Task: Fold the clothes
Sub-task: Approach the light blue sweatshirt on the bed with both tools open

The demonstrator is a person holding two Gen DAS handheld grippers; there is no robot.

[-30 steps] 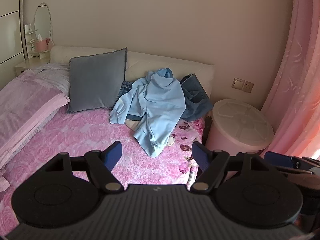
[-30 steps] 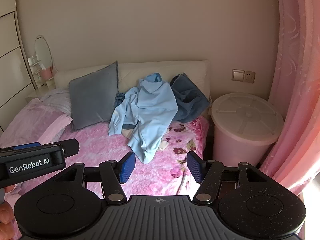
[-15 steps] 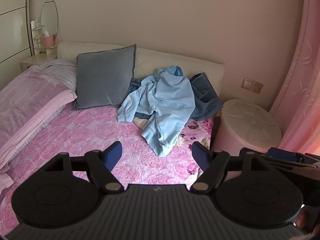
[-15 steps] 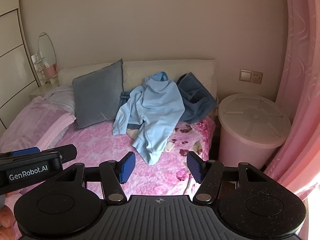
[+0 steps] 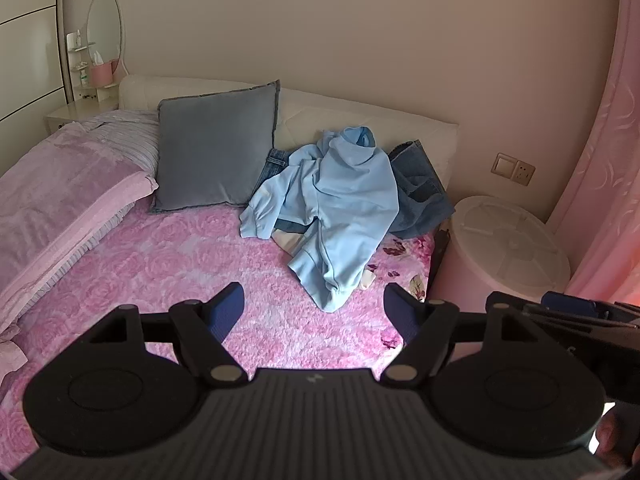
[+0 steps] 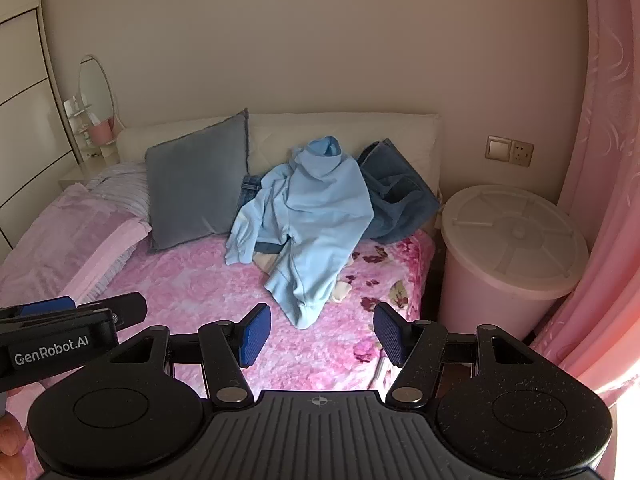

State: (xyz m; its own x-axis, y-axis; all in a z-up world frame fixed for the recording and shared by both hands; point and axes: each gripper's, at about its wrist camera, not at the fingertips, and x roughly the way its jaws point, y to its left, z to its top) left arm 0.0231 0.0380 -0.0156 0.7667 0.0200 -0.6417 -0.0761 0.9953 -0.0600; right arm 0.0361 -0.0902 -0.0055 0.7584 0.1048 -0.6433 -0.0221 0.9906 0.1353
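Observation:
A crumpled light blue hoodie point(image 5: 340, 208) point(image 6: 312, 216) lies at the head of the bed, draped over blue jeans point(image 5: 420, 192) point(image 6: 400, 200) and a pale garment underneath. My left gripper point(image 5: 314, 312) hangs open over the pink bedspread point(image 5: 180, 264), well short of the pile, with nothing between its blue pads. My right gripper point(image 6: 320, 334) is also open and empty, the same way short of the hoodie's lower hem. Each gripper shows at the edge of the other's view.
A grey cushion point(image 5: 216, 148) point(image 6: 196, 184) leans on the white headboard left of the clothes. Folded pink bedding point(image 5: 52, 208) lies along the left side. A pale lidded bin point(image 6: 512, 256) stands right of the bed, by a pink curtain point(image 6: 600, 200). A nightstand with a mirror point(image 5: 104, 24) sits far left.
Both grippers have drifted toward the bed, so the clothes pile sits a little closer and more central. Their jaws have stayed open.

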